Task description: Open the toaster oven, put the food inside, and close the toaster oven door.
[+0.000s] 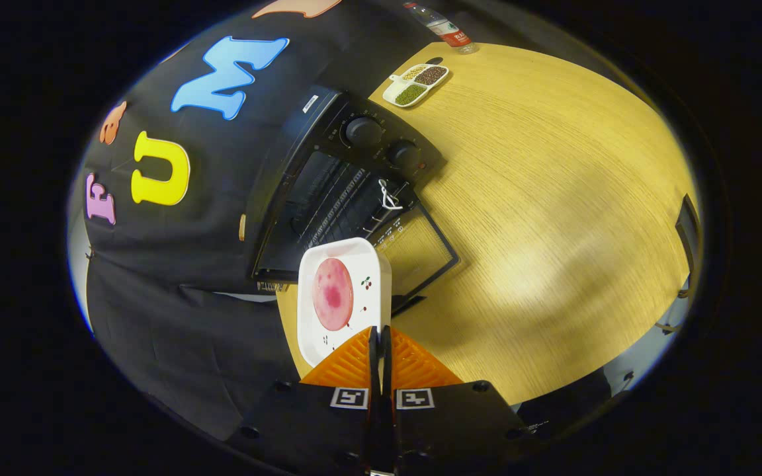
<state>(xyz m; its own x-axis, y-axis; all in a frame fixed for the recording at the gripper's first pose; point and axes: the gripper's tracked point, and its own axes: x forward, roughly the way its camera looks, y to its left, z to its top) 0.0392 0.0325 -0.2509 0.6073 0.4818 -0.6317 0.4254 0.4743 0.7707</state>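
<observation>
My gripper [380, 334] is shut on the near rim of a white square plate [368, 264], which hangs tilted in the air. A round pink slice of food [333, 294] lies on the plate. Beyond the plate stands the black toaster oven [354, 178], its glass door [421, 254] folded down flat onto the wooden table [553, 198]. The dark cavity with its wire rack [341, 205] is exposed. Two knobs [362, 130] sit on the control panel, and a white cord loop [389, 197] hangs near the door's handle.
A white divided dish of beans and grains [416, 84] and a plastic bottle [444, 28] stand at the table's far edge. The black booth cloth hangs behind and beside the oven. A dark chair [688, 231] sits past the table's far side.
</observation>
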